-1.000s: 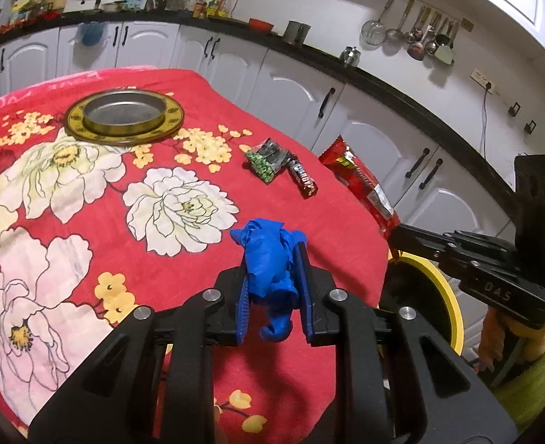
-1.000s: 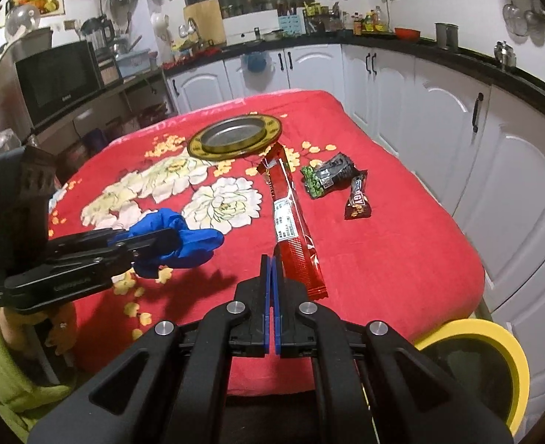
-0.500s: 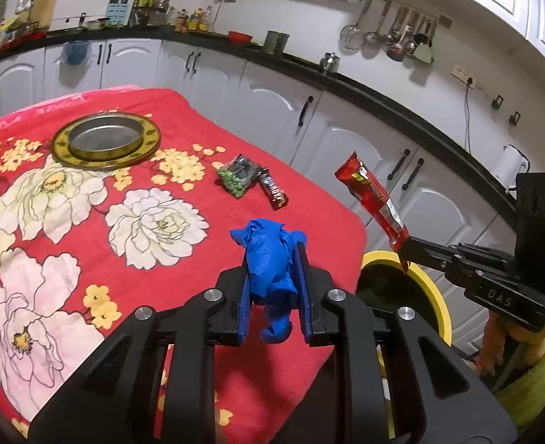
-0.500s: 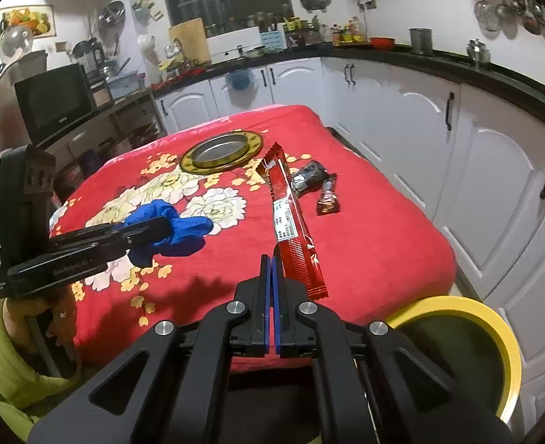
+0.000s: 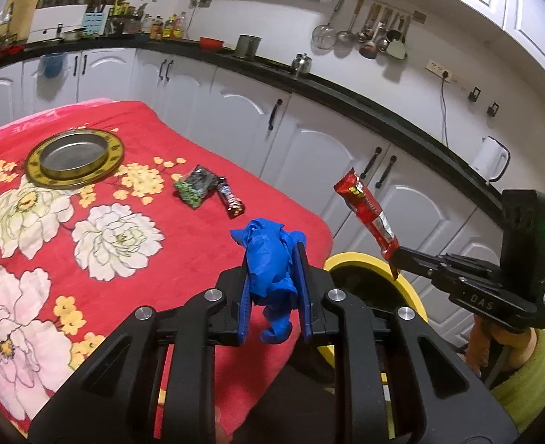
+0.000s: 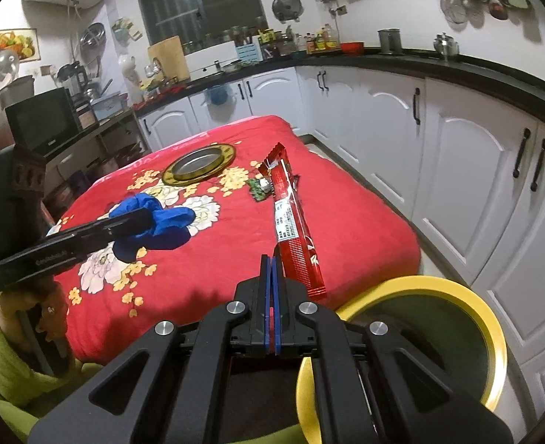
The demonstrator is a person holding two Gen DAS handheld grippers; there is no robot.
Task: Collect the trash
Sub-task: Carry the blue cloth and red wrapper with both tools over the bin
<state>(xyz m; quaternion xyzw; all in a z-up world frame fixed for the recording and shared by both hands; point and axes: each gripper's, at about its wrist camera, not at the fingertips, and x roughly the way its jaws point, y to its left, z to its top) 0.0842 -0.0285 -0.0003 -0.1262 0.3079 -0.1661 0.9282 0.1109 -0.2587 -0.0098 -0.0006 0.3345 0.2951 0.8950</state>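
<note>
Two pieces of trash are in my grip at once, which is why both tongs sit clear of the worktop (image 5: pixel 183 277) and near the yellow-rimmed bin (image 6: pixel 457 288). My left tongs (image 5: pixel 274 255) are nearly closed on a crumpled blue glove (image 5: pixel 268 259); its bulk keeps the pads slightly apart, and a loose end hangs down between them. My right tongs (image 6: pixel 271 270) are pressed fully together on the lower end of a long red wrapper (image 6: pixel 290 222), a thin film that lets the pads meet; held by one end, the wrapper stands stiffly up and away from the tips. In the left wrist view the pinched end of the wrapper (image 5: pixel 368 214) lies over the bin's rim (image 5: pixel 350 259), so I judge the right load is close to release, with the glove trailing beside it above the red cloth near the worktop's edge. Two small wrappers, one green (image 5: pixel 194 187) and one dark (image 5: pixel 231 203), lie touching on the cloth, well apart from the round metal tray (image 5: pixel 74 157); I judge they are left for a later pass.
</note>
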